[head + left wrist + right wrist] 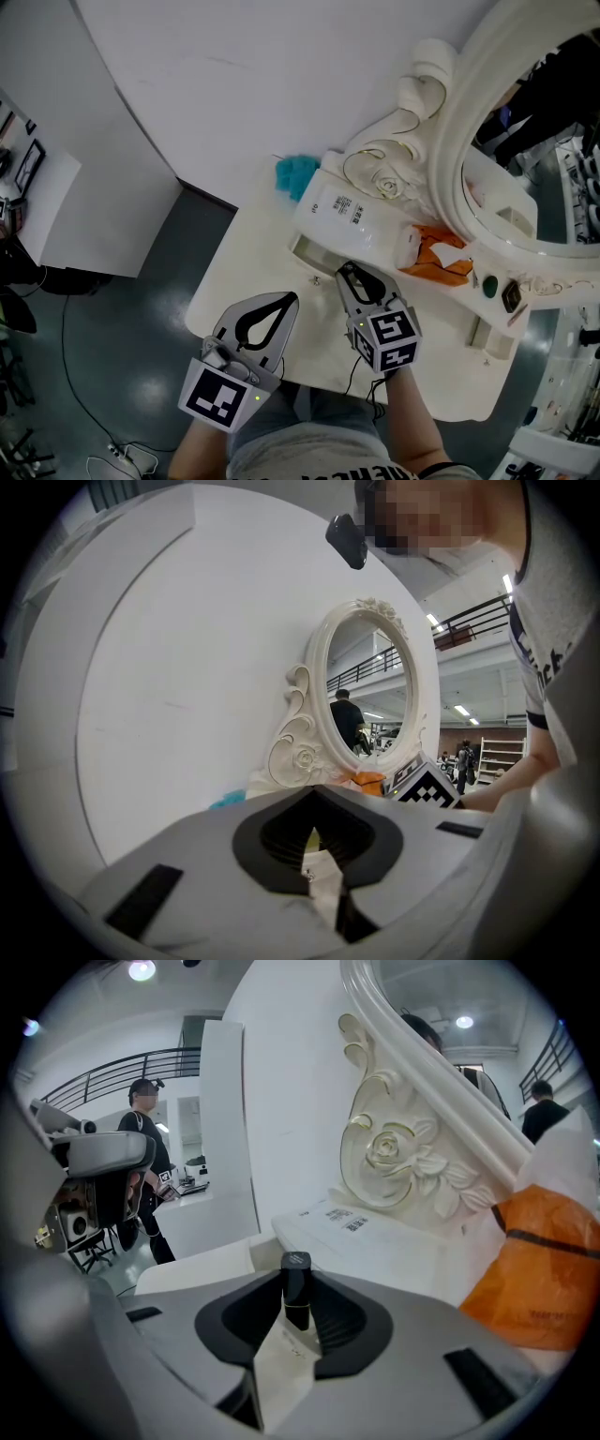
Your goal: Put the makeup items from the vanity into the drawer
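My right gripper point(345, 272) point(296, 1321) is shut on a small black lipstick tube point(296, 1288), which stands upright between its dark pads. Its tips hover at the open cream drawer point(305, 251) in front of the vanity's mirror stand. My left gripper point(287, 300) point(314, 841) hangs over the table's front left part, shut and with nothing in it. On the vanity lie a white labelled bottle point(352, 211) point(361, 1232) on its side, an orange packet point(436, 255) point(544, 1274) and a blue puff point(298, 173) point(225, 802).
The oval mirror with its carved cream frame point(450, 122) fills the right side. A small green item point(488, 284) and a dark one point(511, 296) sit on the shelf under it. The cream tabletop point(267, 262) ends near my body. A white wall panel stands behind.
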A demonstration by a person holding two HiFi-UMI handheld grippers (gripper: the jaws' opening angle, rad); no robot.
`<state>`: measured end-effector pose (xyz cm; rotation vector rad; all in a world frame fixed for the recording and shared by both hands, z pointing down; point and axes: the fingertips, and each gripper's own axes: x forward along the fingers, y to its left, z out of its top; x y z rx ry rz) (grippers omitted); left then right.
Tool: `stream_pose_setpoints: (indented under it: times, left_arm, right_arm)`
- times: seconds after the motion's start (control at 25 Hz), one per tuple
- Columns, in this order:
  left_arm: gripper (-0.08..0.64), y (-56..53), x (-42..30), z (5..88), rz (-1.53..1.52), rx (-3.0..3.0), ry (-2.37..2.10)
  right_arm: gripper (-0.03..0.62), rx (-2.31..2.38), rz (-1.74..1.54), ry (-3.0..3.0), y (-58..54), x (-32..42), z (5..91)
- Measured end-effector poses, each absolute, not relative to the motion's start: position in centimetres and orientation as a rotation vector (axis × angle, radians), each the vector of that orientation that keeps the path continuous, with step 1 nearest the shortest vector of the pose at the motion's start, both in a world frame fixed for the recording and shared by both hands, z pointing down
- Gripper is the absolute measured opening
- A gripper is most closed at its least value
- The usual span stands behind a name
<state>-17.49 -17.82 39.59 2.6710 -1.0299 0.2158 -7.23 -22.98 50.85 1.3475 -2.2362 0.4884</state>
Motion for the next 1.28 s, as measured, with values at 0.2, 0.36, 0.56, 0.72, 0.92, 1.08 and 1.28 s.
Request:
stream_pose_setpoints:
  times: [0.2, 0.36, 0.56, 0.72, 0.92, 1.08, 1.28]
  left_arm:
    - [0.011, -17.7, -17.4, 39.5, 0.215, 2.674, -1.025]
    - [0.011, -17.5, -17.4, 39.5, 0.216, 2.676, -1.023]
    - [0.011, -17.3, -17.4, 39.3, 0.213, 2.682, -1.019]
    - [0.011, -17.2, -17.1, 39.2, 0.208, 2.689, -1.010]
    - [0.011, -17.0, -16.5, 38.8, 0.201, 2.707, -0.988]
    - [0.011, -16.8, -15.6, 38.4, 0.197, 2.726, -0.959]
    - [0.011, -16.5, -14.3, 37.9, 0.194, 2.761, -0.914]
  right_arm:
    - [0.124, 1.352, 0.494, -2.239, -22.9, -7.2, 50.8]
    - [0.129, 1.359, 0.493, -2.255, -22.9, -7.5, 50.4]
    - [0.130, 1.360, 0.486, -2.260, -22.7, -7.5, 50.0]
    - [0.129, 1.385, 0.479, -2.277, -22.6, -7.3, 49.3]
    - [0.124, 1.396, 0.484, -2.317, -22.0, -7.3, 48.1]
    - [0.059, 1.420, 0.488, -2.348, -21.4, -7.0, 46.9]
    - [0.014, 1.424, 0.502, -2.392, -20.6, -6.7, 45.7]
